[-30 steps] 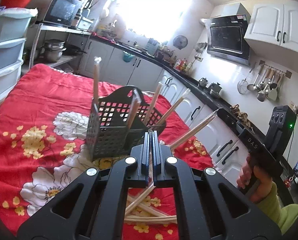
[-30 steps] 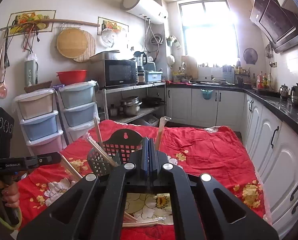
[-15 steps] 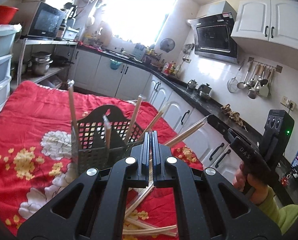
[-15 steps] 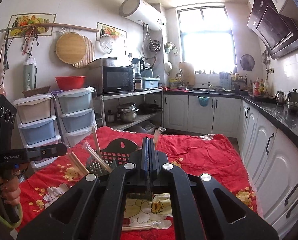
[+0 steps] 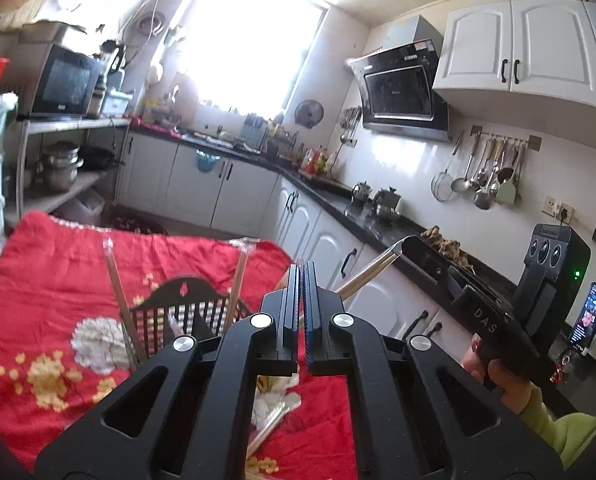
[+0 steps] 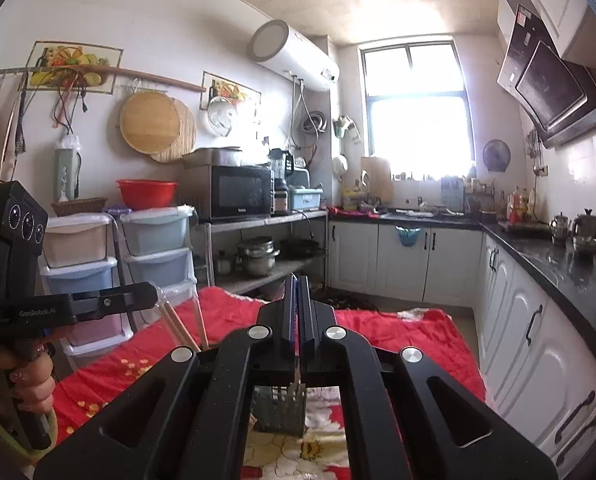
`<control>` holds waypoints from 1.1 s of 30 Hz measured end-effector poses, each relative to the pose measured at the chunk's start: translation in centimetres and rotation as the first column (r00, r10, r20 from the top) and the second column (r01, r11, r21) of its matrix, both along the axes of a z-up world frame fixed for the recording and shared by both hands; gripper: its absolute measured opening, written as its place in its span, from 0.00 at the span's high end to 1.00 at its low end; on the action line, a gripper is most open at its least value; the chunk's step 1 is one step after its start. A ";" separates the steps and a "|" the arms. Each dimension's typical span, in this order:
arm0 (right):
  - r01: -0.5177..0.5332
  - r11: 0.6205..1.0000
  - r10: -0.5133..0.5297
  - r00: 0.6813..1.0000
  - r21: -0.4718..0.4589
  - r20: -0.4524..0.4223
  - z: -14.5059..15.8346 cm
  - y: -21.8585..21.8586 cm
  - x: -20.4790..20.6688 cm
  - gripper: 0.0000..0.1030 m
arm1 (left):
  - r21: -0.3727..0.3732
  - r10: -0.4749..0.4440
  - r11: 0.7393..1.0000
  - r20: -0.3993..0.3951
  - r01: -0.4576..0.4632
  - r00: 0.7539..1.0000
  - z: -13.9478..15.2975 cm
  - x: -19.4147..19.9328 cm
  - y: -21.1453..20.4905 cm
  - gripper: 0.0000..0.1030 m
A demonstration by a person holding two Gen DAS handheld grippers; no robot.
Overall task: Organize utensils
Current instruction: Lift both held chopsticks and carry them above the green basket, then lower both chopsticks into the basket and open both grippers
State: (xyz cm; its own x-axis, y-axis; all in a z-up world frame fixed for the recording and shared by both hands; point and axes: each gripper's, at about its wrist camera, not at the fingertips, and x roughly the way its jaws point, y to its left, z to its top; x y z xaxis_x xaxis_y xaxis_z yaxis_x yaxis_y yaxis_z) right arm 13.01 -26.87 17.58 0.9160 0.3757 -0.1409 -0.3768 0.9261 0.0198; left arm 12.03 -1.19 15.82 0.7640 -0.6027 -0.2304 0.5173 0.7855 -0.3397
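A: The left gripper (image 5: 301, 280) has lifted. Its jaws are together, though whether they pinch a stick cannot be told. The basket (image 5: 166, 312) sits lower in its view on the red cloth (image 5: 50, 264).

B: And the right gripper (image 6: 298, 292)?

A: It is clamped on a chopstick (image 5: 367, 274) slanting down toward the basket. Loose chopsticks (image 5: 268, 426) remain on the cloth, so sorting likely continues.
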 end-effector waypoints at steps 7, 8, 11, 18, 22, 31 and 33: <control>-0.009 1.000 0.008 0.999 0.010 0.040 2.4 0.6 0.4 0.99 | -0.013 0.020 1.000 0.034 -0.019 0.999 2.0 0.4 0.5 1.00; -0.010 1.000 0.009 0.999 0.010 0.045 2.6 0.7 0.4 0.99 | -0.016 0.025 1.000 0.036 -0.025 0.999 2.3 0.6 0.6 1.00; -0.015 1.000 0.014 0.998 0.008 0.059 3.6 1.2 0.8 0.99 | -0.027 0.035 0.999 0.040 -0.034 0.999 3.1 1.0 0.8 1.00; -0.021 1.000 0.020 0.997 0.009 0.081 5.2 2.0 1.8 0.99 | -0.019 0.076 0.997 0.080 -0.075 0.994 5.4 1.9 1.3 1.00; -0.017 1.000 0.017 0.996 0.003 0.093 6.1 2.5 2.7 0.99 | -0.013 0.105 0.994 0.096 -0.104 0.990 6.4 2.6 1.7 1.00; 0.007 1.000 -0.006 0.997 -0.012 0.083 7.2 3.1 5.3 0.99 | 0.000 0.152 0.988 0.096 -0.153 0.984 7.3 4.7 2.8 1.00; 0.009 1.000 -0.008 0.997 -0.011 0.078 7.3 3.2 5.9 0.99 | 0.001 0.162 0.987 0.098 -0.163 0.982 7.4 5.1 2.9 1.00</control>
